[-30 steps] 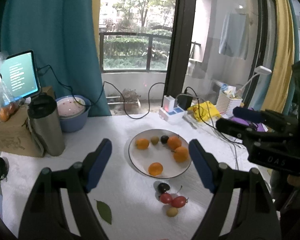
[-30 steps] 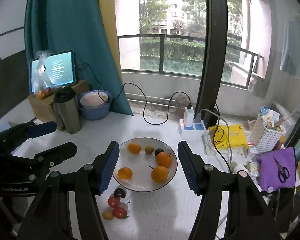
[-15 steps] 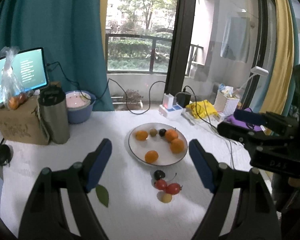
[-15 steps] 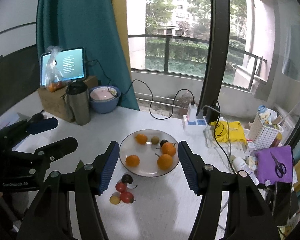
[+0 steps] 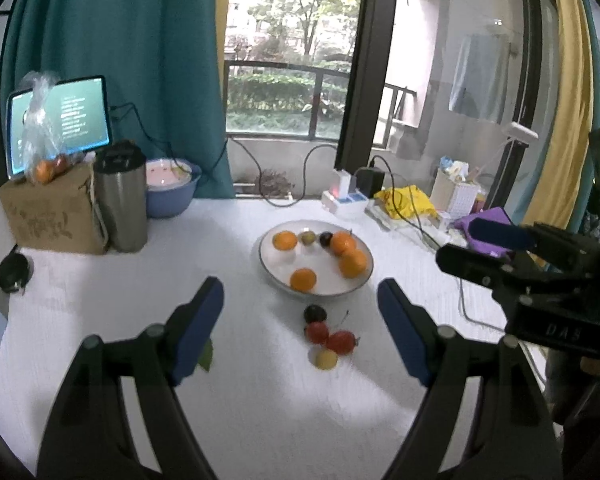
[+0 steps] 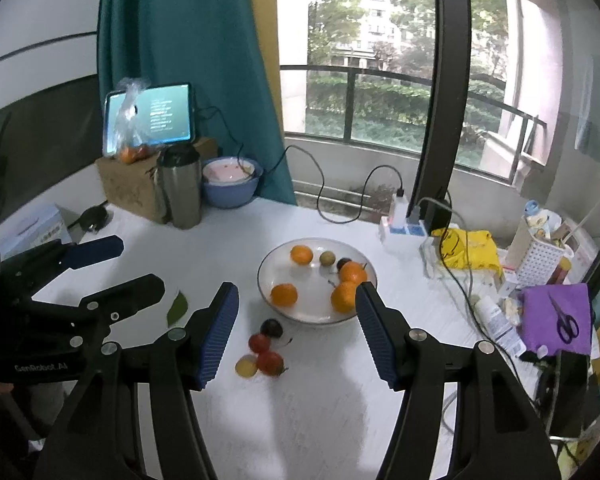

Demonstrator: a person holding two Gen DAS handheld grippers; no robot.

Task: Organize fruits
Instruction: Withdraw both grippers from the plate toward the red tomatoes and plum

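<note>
So, round white glossy plate [image 5: 268, 276] on a white textured tablecloth [image 5: 100, 304] is the landmark. On the plate: four smooth orange citrus fruits [image 5: 303, 279], one small greenish-brown fruit [image 5: 308, 237] and one small dark fruit [image 5: 325, 238] at its far side. Just in front of the plate, off its rim, a tight cluster on the cloth: dark round fruit [image 5: 314, 313], two shiny red fruits [image 5: 317, 332] touching each other, one with a thin stem, and a small yellow fruit [image 5: 325, 358] nearest the camera. Left of the plate, a flat green leaf [image 6: 177, 307]. Far left of the plate: brushed-steel tumbler [image 5: 121, 196] with dark lid, blue plastic bowl [image 5: 168, 198], brown cardboard box [image 5: 52, 216] with a clear bag of oranges on top, lit tablet [image 5: 60, 120] with unreadable text. Right of the plate: yellow cloth, white perforated basket, purple cloth with scissors [image 6: 565, 322]. Left gripper [image 5: 300, 328] has black arms and smooth blue pads, jaws wide apart, nothing between the pads. Right gripper [image 6: 296, 332] has ribbed blue pads, also spread, holding nothing. Readable: "GenRobot.AI" on the left gripper body in the right wrist view; "DAS" on the right gripper body in the left wrist view. Versus a second ago: plate and fruit cluster sit higher in both views, more near cloth shows, fruits unmoved.
</note>
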